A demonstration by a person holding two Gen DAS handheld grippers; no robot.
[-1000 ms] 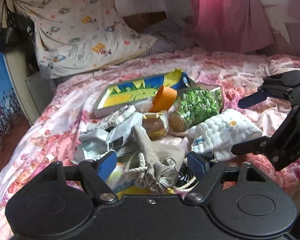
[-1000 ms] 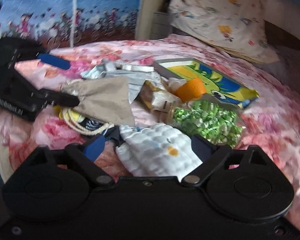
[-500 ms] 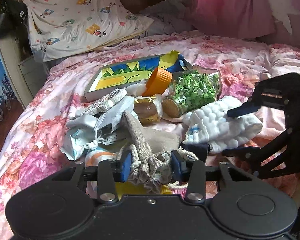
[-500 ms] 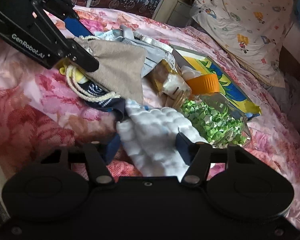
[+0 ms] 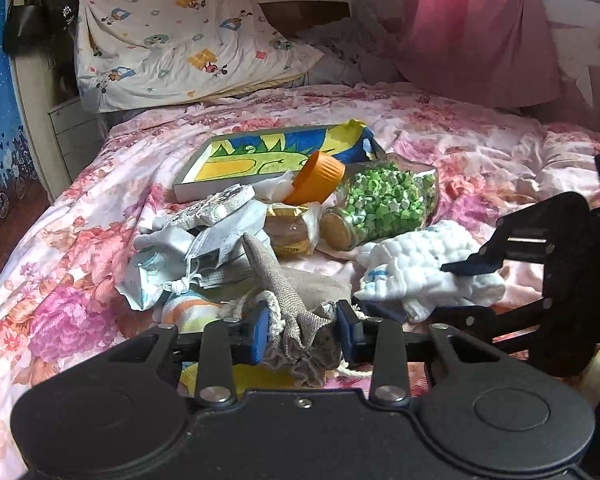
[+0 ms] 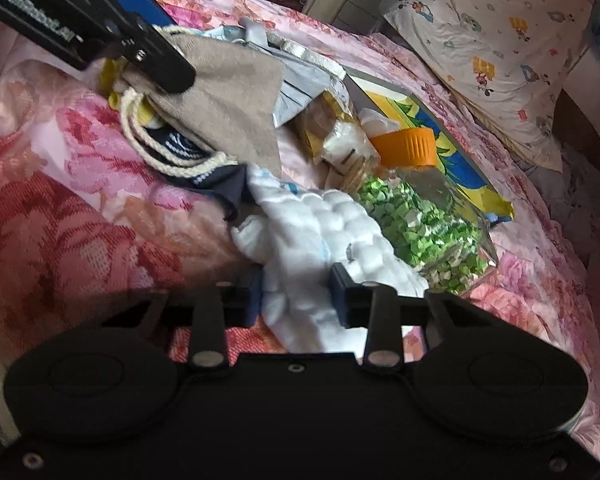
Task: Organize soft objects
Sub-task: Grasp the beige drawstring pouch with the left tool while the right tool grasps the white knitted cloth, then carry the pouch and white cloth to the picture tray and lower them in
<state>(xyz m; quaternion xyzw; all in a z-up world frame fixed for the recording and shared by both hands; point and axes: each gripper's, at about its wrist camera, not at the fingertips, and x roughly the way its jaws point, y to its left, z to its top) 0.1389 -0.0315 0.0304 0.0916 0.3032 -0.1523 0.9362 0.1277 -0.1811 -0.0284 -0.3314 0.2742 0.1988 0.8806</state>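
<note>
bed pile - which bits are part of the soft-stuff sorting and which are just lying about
Part of the job:
- beige burlap drawstring pouch, in the left claw
- white bubbly quilted cloth, in the right claw

Lying about:
- clear jar of green paper stars
- orange ribbed plastic lid
- yellow-and-blue picture box
- cartoon-print pillow

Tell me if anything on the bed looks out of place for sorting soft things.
Yes. A glass jar of green paper bits lies tipped on its side in the pile, its orange lid off beside it. A boxed picture board and wrapped biscuits are mixed in too. Nothing looks spilled.
</note>
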